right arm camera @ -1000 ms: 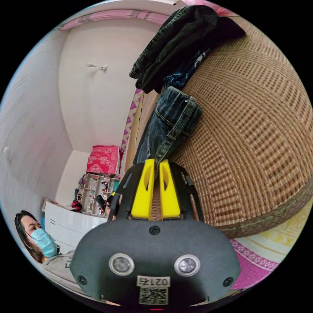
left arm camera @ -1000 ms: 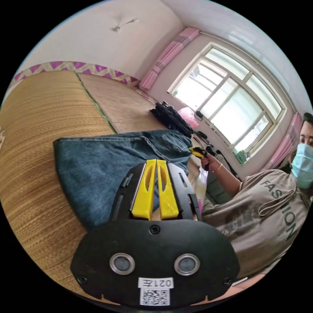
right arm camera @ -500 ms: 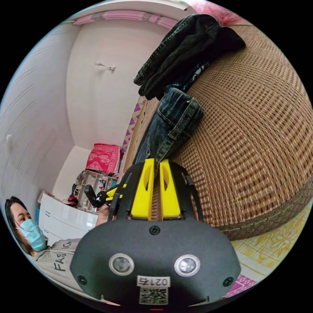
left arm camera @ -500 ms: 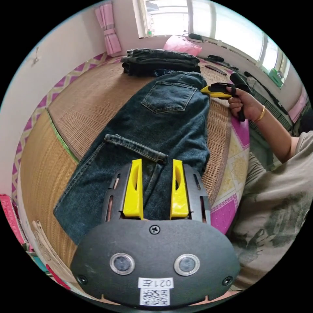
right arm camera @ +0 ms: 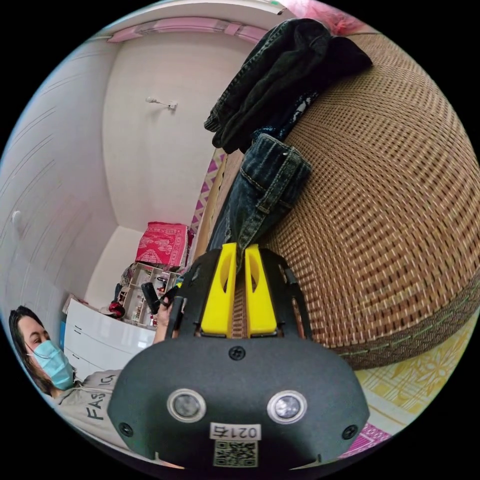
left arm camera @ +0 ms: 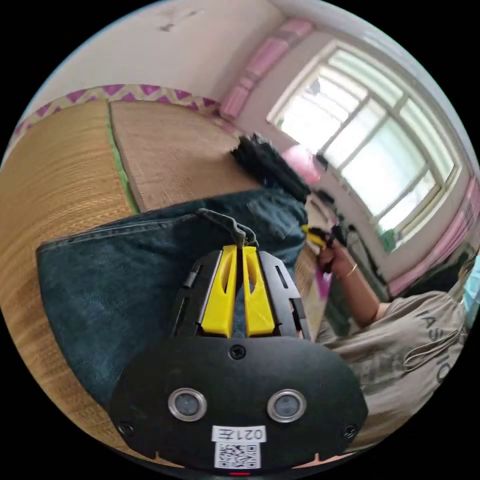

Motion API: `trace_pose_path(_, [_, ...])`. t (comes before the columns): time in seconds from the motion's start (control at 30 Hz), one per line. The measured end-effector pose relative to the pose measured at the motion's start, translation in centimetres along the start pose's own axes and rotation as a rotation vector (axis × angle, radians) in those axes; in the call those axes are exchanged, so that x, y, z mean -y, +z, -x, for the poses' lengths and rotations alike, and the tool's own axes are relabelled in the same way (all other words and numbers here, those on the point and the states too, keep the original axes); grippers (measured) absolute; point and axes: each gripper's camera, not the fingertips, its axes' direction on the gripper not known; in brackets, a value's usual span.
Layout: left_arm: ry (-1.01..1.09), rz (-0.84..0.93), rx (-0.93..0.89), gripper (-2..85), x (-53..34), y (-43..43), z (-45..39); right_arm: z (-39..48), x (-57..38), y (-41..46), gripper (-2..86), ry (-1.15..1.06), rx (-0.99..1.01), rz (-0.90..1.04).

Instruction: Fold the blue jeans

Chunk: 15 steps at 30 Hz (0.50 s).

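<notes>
blue jeans point(left arm camera: 125, 270) on mat point(left arm camera: 60, 165); left claw point(left arm camera: 239, 250) pinches hem, right claw point(right arm camera: 239, 248) pinches waistband edge.

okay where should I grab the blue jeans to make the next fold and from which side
Best guess: the hem edge, from the near side. In the left gripper view the left gripper has its jaws closed on the raised hem of the blue jeans, a thick doubled seam lifting off the woven mat. The right gripper pinches the waistband end, holding that end in place.
</notes>
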Motion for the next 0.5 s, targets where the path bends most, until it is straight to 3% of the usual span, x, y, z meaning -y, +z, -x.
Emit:
trace_pose_path(0.13, [-0.09,-0.266,0.013,-0.9,-5.2,-13.5,5.5,-0.6,-0.2,0.0,1.0,0.021,0.023,0.005])
trace_pose_path(0.3, [-0.298,-0.589,0.234,-0.2,-17.1,-33.7,15.4,-0.7,-0.4,-0.2,1.0,0.016,0.014,0.004])
trace_pose_path(0.4, [-0.503,-0.643,0.383,2.1,-25.2,-39.6,23.5,-0.7,-0.5,-0.4,1.0,0.015,0.01,0.002])
trace_pose_path(0.5, [-0.689,-0.563,0.323,3.7,-33.3,-40.1,31.8,-0.8,-0.5,-0.6,1.0,0.017,0.007,0.003])
